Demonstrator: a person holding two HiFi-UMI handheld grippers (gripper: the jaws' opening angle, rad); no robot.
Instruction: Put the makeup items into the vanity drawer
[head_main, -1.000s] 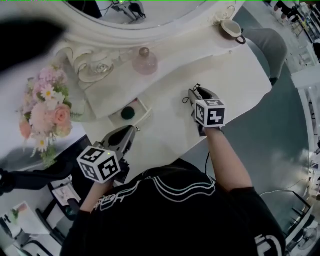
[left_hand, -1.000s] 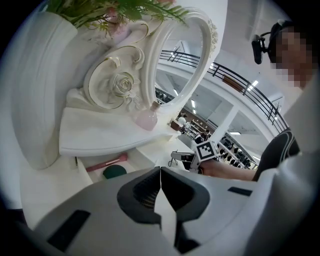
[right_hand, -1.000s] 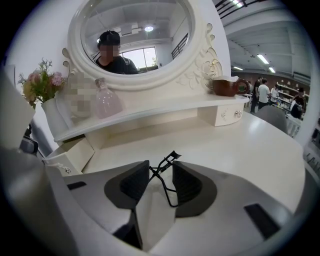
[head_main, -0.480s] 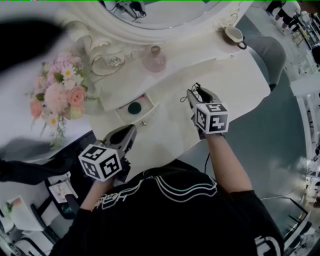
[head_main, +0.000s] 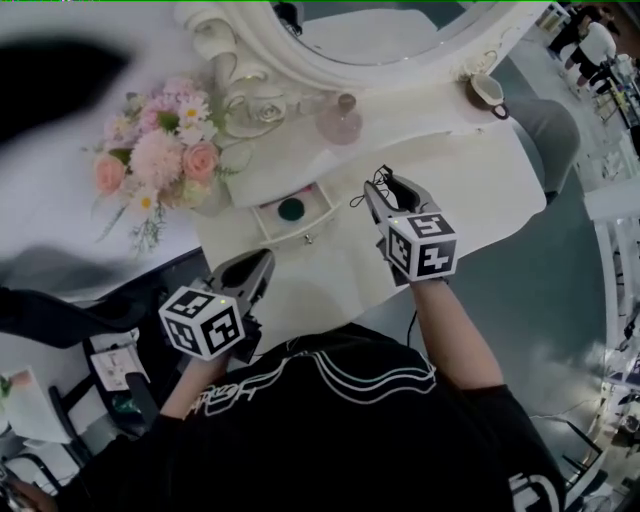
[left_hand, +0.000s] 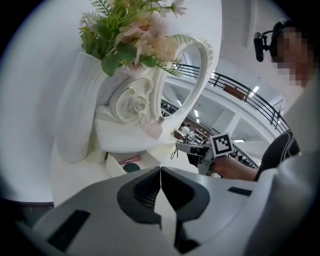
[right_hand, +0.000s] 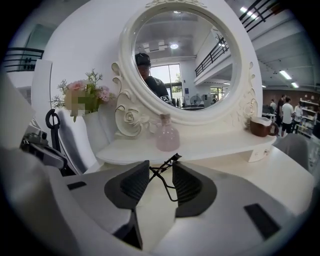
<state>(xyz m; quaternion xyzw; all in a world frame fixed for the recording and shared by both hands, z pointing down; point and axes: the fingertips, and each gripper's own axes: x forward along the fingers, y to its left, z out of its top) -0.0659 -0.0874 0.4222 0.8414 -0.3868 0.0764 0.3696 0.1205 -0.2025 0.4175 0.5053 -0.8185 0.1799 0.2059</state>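
eyelash curler (right_hand: 174, 157), half hidden, right hand-held gripper (right_hand: 160, 169)

The person wears a black short-sleeved T-shirt (head_main: 330, 420) with white curved stripes and white print on the front. The left gripper (head_main: 265, 260) and right gripper (head_main: 392, 186) have pale grey shells and dark ribbed pads (right_hand: 134, 183). Each carries 1 white cube (head_main: 201, 322) with black square markers.
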